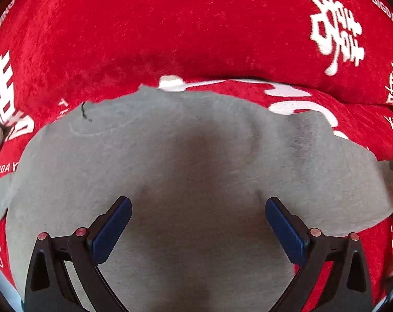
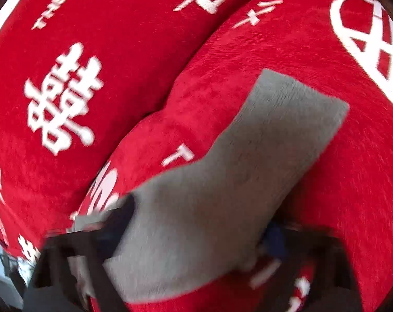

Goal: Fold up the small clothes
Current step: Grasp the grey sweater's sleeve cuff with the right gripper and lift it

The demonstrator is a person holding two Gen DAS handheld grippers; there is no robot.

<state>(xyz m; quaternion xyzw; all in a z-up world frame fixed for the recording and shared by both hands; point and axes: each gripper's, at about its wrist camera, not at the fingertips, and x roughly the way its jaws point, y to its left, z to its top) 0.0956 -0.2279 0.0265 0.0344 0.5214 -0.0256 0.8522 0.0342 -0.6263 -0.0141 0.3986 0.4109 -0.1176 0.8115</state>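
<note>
- Grey garment: a small knit top, spread flat on red fabric. The round neckline with its stitched seam lies toward the upper left of the left wrist view, and a short dark thread sits by it.
- Sleeve: a grey sleeve runs out to the upper right in the right wrist view, ending in a straight cuff edge that lies on the red fabric.
- Left gripper: it hangs over the body of the garment with its jaws spread wide. The blue pads stand well apart, with nothing pinched between them; whether the tips touch the cloth cannot be told.
- Right gripper: much blurred. Its dark fingers sit on either side of the grey cloth near the base of the sleeve, with cloth between them. Whether the pads press on it cannot be told.
- Red cover: plush red fabric with white characters and lettering, under the garment.
- Red cushion: same print, rising behind the garment, just beyond its far edge.
</note>
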